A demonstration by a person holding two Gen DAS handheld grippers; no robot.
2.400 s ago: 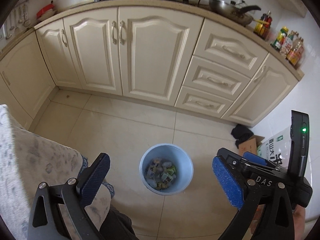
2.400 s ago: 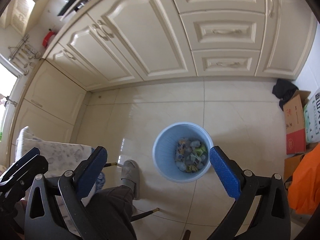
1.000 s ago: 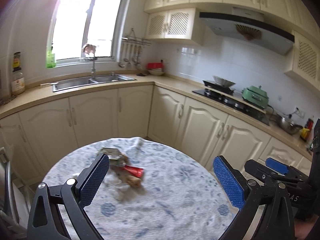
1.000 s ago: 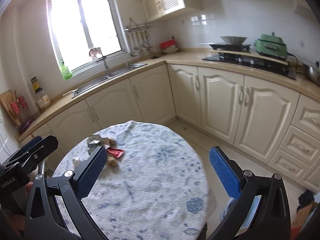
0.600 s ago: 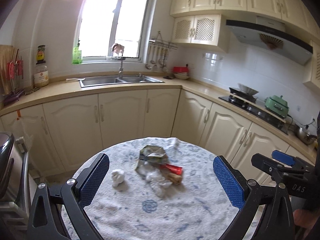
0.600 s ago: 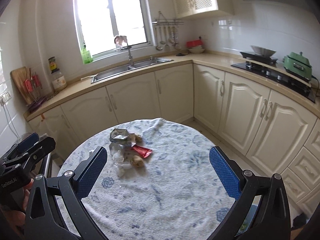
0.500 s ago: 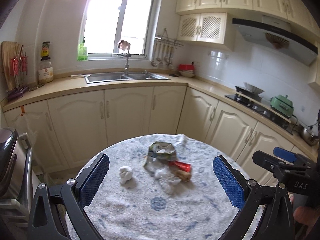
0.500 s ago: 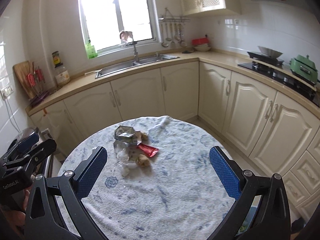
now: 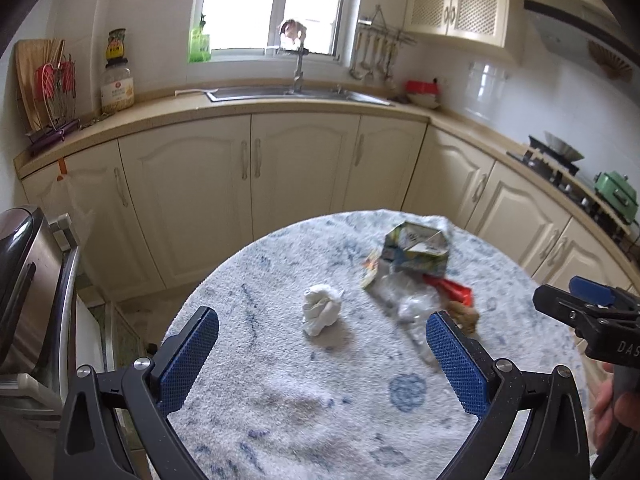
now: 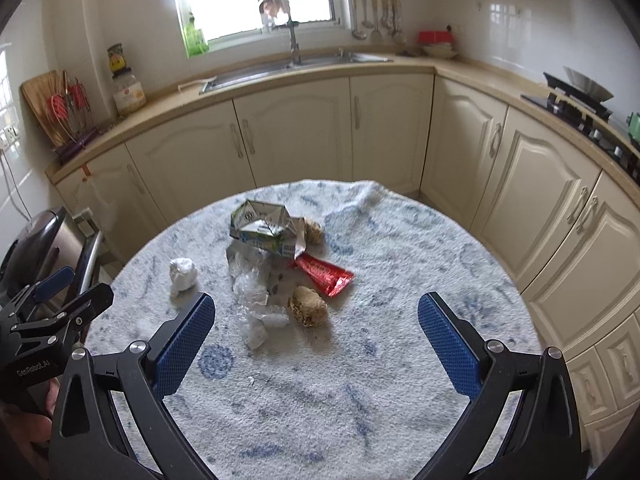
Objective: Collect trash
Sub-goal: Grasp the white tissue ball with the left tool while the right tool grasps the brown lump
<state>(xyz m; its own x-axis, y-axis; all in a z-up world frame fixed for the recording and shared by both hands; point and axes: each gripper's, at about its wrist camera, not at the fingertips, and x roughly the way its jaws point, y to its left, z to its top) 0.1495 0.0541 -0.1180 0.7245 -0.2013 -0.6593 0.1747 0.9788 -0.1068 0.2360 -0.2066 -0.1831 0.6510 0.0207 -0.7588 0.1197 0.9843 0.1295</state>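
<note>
Trash lies on a round table (image 10: 360, 400) covered with a blue-patterned white cloth: a crumpled white tissue (image 9: 320, 309) (image 10: 183, 273), a flattened milk carton (image 9: 416, 249) (image 10: 264, 229), clear plastic wrap (image 10: 252, 300), a red wrapper (image 10: 325, 273) and a brown lump (image 10: 307, 306). My left gripper (image 9: 320, 356) is open and empty, hovering just before the tissue. My right gripper (image 10: 316, 336) is open and empty, hovering before the brown lump and plastic wrap.
Cream kitchen cabinets (image 9: 240, 184) with a sink (image 9: 296, 94) wrap around behind the table. A stove (image 10: 580, 100) is on the right counter. A steel appliance (image 9: 24, 280) stands left of the table.
Both grippers swung up from the blue bin on the floor to the table, then moved closer to the trash. The left one has shifted left, centring on the tissue.
</note>
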